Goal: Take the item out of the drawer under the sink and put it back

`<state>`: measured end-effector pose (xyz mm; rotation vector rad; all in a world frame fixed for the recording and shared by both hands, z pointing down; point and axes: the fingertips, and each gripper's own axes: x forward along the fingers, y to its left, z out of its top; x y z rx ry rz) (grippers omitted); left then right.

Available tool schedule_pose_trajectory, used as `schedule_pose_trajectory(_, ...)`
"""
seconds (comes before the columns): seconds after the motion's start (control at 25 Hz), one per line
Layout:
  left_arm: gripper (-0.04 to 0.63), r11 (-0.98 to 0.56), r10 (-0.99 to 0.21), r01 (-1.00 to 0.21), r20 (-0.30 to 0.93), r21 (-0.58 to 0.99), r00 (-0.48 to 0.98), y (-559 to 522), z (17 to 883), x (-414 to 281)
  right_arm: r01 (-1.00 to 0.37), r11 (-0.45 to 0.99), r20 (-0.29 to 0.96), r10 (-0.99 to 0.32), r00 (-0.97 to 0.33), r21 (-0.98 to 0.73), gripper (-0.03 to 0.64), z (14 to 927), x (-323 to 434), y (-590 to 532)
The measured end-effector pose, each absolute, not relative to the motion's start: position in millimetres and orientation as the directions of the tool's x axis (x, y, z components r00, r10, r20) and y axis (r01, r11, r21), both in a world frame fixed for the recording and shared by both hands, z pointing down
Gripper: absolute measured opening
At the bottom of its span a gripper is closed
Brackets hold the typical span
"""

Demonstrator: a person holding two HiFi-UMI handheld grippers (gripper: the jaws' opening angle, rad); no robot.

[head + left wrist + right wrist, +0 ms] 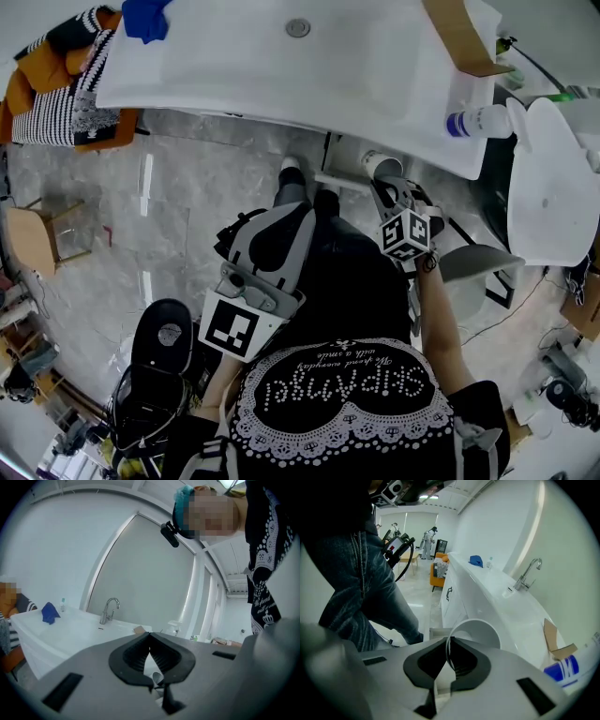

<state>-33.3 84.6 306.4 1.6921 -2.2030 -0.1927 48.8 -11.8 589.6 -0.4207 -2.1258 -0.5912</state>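
My right gripper (pixel 389 194) is shut on the rim of a white paper cup (pixel 380 167), held just in front of the sink counter's (pixel 234 84) front edge. In the right gripper view the cup (pixel 480 632) lies on its side with its mouth toward the camera, and one wall is pinched between the pads of the right gripper (pixel 449 654). A white drawer edge (pixel 335 176) sticks out under the counter beside the cup. My left gripper (pixel 286 220) hangs lower, over the person's legs. Its jaws (pixel 150 637) are shut and empty.
On the counter are a faucet (pixel 528 573), a blue cloth (pixel 147 17), a cardboard piece (pixel 459 37) and a blue-and-white bottle (pixel 478 121). A white toilet (pixel 553 178) stands to the right. An orange seat with striped cushions (pixel 52 89) is at the left, and wheeled equipment (pixel 155 375) is behind on the marble floor.
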Motion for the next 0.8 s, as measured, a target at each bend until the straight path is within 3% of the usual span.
schedule_pose_trajectory(0.8,0.005,0.317,-0.937,-0.882,0.255,0.349,-0.236,87.0,324.6,-28.4,0.534,0.813,0.854,0.093,-0.511,0.231,0.026,633.2,46.6,-25.8)
